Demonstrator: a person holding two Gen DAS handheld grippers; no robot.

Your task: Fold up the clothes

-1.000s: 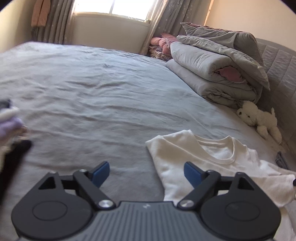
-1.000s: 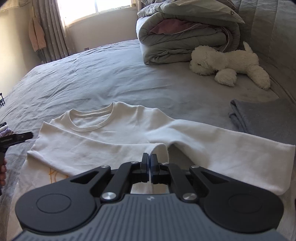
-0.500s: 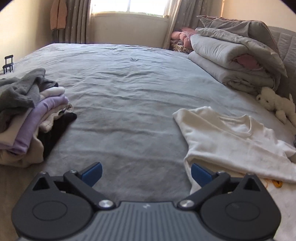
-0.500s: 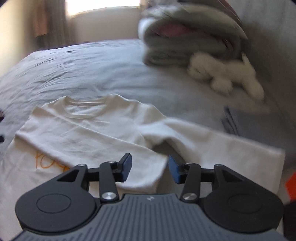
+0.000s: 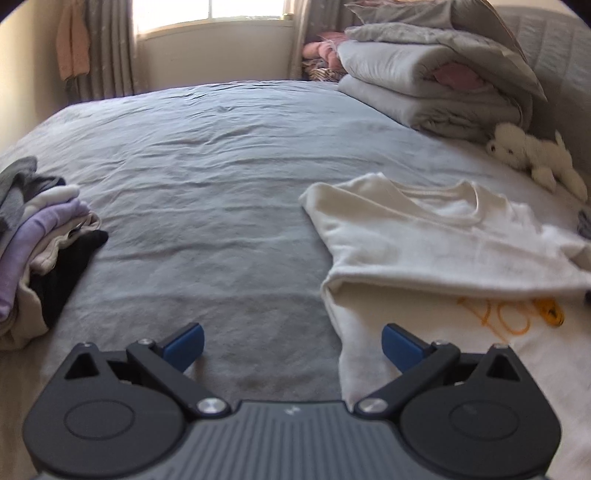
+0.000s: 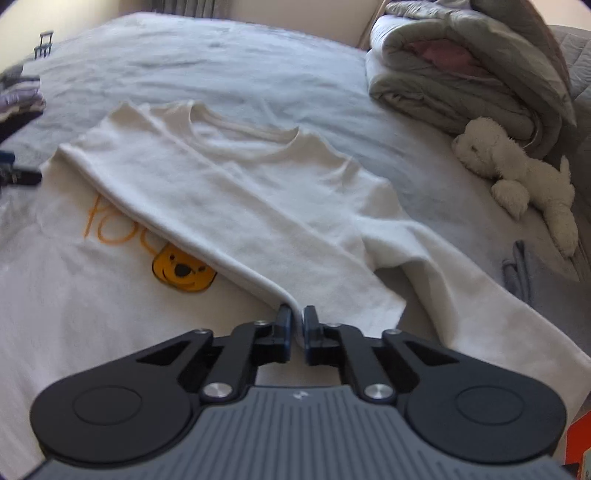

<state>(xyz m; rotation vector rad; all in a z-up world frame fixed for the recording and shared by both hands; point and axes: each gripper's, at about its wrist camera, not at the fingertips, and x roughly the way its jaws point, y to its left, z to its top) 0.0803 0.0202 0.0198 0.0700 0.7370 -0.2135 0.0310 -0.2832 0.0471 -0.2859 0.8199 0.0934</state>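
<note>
Now the white shirt (image 6: 280,206) lies flat on the grey bed (image 5: 207,177), collar toward the window (image 5: 210,14), with its left sleeve folded across the chest so that it half hides the orange lettering and a yellow bear print (image 6: 183,271). The other sleeve runs out straight toward the lower right of the right wrist view.

At the cuff end of the folded sleeve, the right hand-held gripper (image 6: 295,319) has just snapped closed: its jaws stand almost together, and a thin ridge of the sleeve's white cloth is pinched between the blue pads.

The left hand-held gripper (image 5: 291,345) is at its widest, its jaws having finished spreading, and it holds nothing. One blue pad hangs over bare bed sheet, the other over the shirt's left edge, just below the folded sleeve; whether the pads touch the cloth cannot be told. In the right wrist view a sliver of this gripper shows at the far left edge, beside the shirt's shoulder.

Well apart from the shirt, on the left of the bed, sits a pile (image 5: 40,243) of folded clothes in grey, white, lilac, cream and black. A folded duvet (image 5: 436,77) is stacked at the headboard, with a white plush toy (image 6: 517,177) lying on the bed in front of it, near the straight sleeve. A grey garment's edge (image 6: 517,269) shows beside that sleeve.
</note>
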